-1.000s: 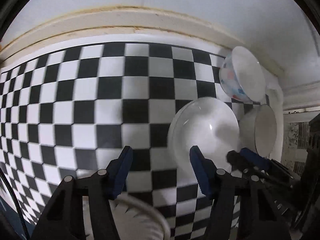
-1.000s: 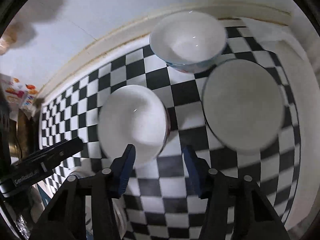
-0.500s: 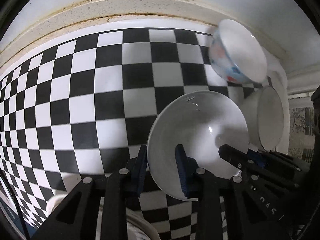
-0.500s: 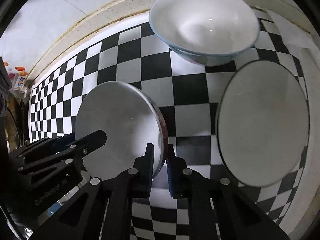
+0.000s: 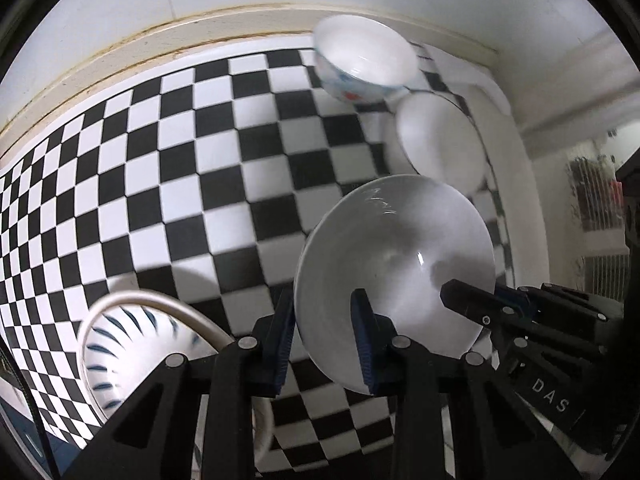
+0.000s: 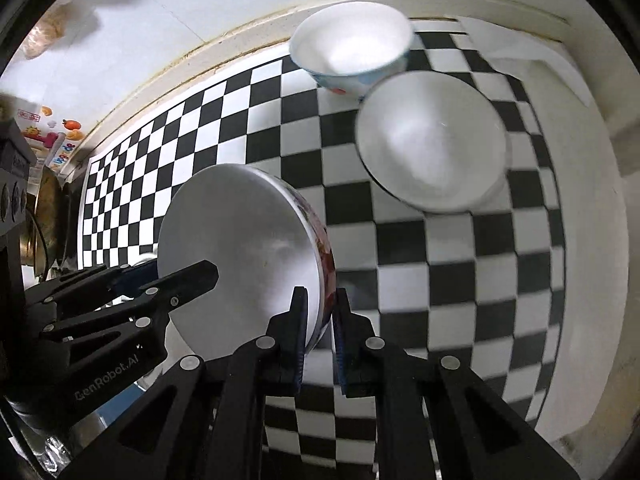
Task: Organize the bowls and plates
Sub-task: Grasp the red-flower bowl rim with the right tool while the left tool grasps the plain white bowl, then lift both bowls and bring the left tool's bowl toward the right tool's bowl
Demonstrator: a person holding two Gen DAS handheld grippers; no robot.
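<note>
Both grippers hold one white bowl (image 5: 396, 264) with a red-patterned outside (image 6: 240, 248), lifted above the checkered cloth. My left gripper (image 5: 326, 334) is shut on its near-left rim. My right gripper (image 6: 320, 338) is shut on the opposite rim and also shows in the left wrist view (image 5: 472, 304). A white plate (image 6: 430, 140) lies at the right, also in the left wrist view (image 5: 438, 140). A blue-and-red patterned bowl (image 6: 352, 44) stands behind it, also in the left wrist view (image 5: 364, 64).
A blue-striped bowl (image 5: 132, 344) sits at the near left under my left gripper. The checkered cloth (image 5: 160, 152) covers the counter up to a cream wall ledge (image 5: 160, 36). A white cloth edge (image 6: 580, 200) runs along the right.
Both grippers closed on the white bowl's rim and lifted it off the cloth. The views pulled back and up, bringing the blue-striped bowl into sight.
</note>
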